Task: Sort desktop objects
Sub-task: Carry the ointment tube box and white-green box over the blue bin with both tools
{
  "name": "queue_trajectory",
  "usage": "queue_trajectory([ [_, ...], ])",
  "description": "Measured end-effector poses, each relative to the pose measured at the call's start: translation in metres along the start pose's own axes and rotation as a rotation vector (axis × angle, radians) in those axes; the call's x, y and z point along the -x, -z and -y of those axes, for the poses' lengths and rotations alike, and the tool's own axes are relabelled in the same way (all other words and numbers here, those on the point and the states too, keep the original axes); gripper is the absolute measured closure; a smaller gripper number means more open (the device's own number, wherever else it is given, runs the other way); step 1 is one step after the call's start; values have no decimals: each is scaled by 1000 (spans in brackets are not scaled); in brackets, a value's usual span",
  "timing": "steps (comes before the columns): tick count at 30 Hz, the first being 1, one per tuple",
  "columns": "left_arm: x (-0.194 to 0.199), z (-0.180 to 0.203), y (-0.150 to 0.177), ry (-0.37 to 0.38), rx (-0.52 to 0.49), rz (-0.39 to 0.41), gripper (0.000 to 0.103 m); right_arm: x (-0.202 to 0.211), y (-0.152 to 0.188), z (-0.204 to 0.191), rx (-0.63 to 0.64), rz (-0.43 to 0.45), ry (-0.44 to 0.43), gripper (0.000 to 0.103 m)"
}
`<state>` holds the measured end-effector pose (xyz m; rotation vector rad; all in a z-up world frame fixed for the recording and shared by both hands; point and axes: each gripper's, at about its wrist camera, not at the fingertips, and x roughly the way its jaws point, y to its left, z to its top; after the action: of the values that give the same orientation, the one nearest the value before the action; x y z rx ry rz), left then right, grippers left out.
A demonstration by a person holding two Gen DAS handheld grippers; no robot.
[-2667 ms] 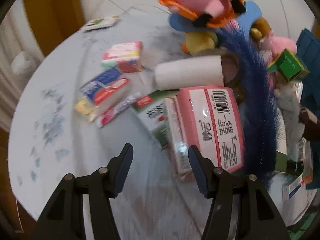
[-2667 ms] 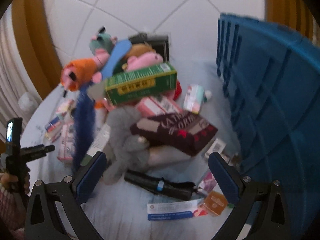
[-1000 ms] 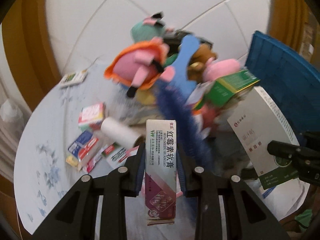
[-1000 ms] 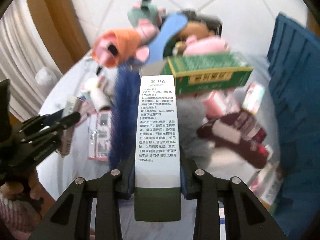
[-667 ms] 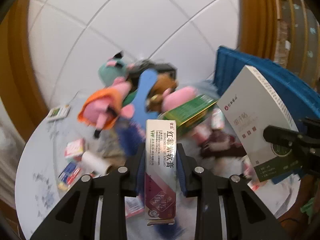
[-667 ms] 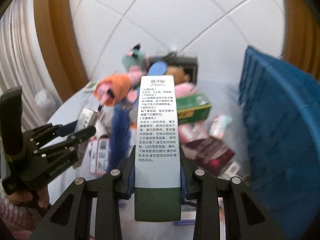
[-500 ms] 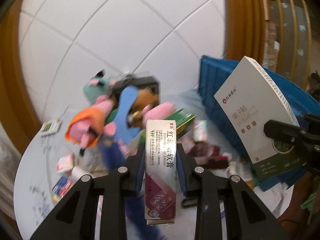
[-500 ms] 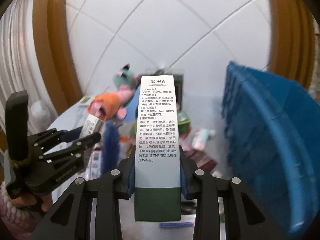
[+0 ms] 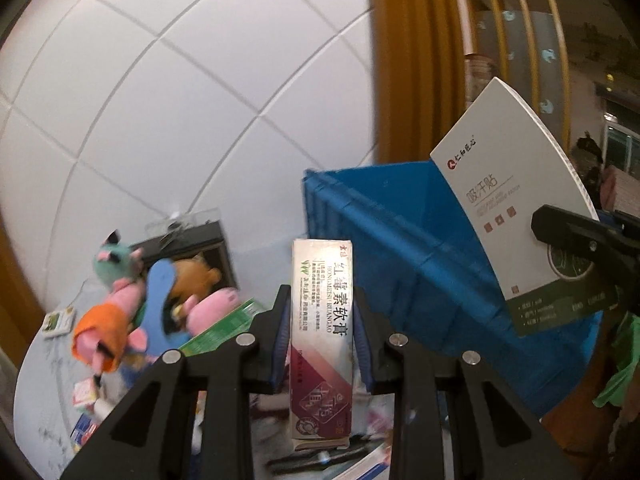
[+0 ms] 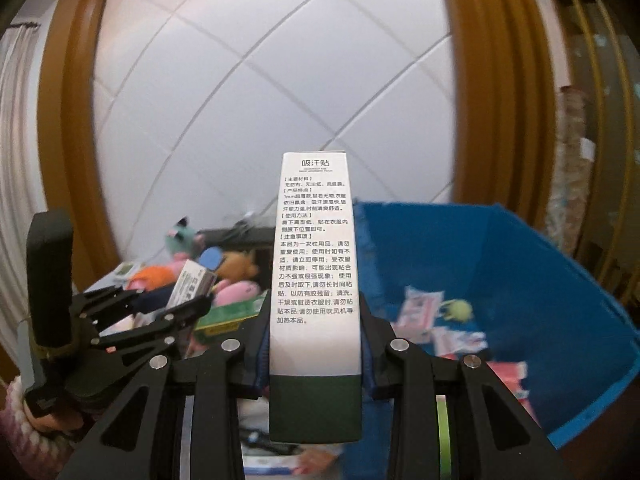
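My left gripper (image 9: 320,308) is shut on a narrow silver and maroon ointment box (image 9: 322,344), held upright above the table. My right gripper (image 10: 314,320) is shut on a tall white box with a dark green end (image 10: 314,248). From the left wrist this white box (image 9: 516,208) hangs at the right, in front of the blue crate (image 9: 400,248). The right wrist view looks into the blue crate (image 10: 540,288), where several pink packets (image 10: 424,312) lie. At the left of that view is the left gripper (image 10: 168,312) with its small box (image 10: 192,284).
A pile of plush toys (image 9: 120,312) and a green carton (image 9: 224,324) lies on the round table, with a black box (image 9: 192,240) behind. A white tiled wall and a wooden frame (image 9: 412,60) stand beyond. A hand in a pink sleeve (image 10: 24,412) holds the left gripper.
Both grippers have risen and swung right with their boxes, away from the toy pile and towards the blue crate. The crate's inside now shows. Both grips are unchanged.
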<state>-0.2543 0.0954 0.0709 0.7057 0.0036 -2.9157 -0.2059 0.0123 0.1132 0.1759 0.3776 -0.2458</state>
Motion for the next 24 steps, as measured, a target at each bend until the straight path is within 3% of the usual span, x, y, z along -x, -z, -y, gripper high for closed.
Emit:
queue_trajectory([
  [11, -28, 103, -55, 98, -90, 48, 75, 15, -6, 112, -78, 26, 172, 69],
  [19, -55, 182, -81, 135, -129, -2, 75, -3, 10, 194, -88, -56, 235, 69],
  [24, -78, 204, -94, 163, -114, -70, 75, -22, 18, 226, -59, -120, 232, 69],
])
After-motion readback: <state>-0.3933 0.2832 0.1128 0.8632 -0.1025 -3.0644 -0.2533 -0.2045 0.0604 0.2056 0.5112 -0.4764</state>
